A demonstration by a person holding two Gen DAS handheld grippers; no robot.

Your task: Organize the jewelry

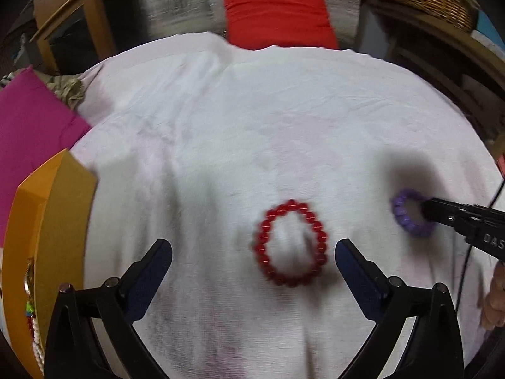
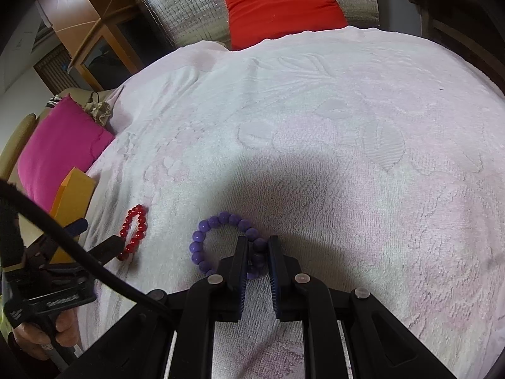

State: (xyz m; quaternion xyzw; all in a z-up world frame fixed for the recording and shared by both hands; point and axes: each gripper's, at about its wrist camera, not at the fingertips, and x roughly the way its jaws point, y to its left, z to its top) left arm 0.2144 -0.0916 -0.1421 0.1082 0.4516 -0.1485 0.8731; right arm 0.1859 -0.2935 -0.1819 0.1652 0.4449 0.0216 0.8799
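Soft, even indoor light throws dark shadows onto the towel (image 2: 347, 158); left view motion-blurred, fisheye edges bowed and dark.

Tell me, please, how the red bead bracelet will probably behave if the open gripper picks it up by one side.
The red bead bracelet is a loop of separate round beads lying in an uneven oval, so it would probably sag rather than keep its shape. The glossy beads may slip or roll between the left gripper pads. It looks small, likely light.

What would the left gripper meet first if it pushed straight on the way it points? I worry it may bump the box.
Probably the red bead bracelet, lying on the white towel just beyond the open left gripper. The orange box sits off to its left, outside that line.
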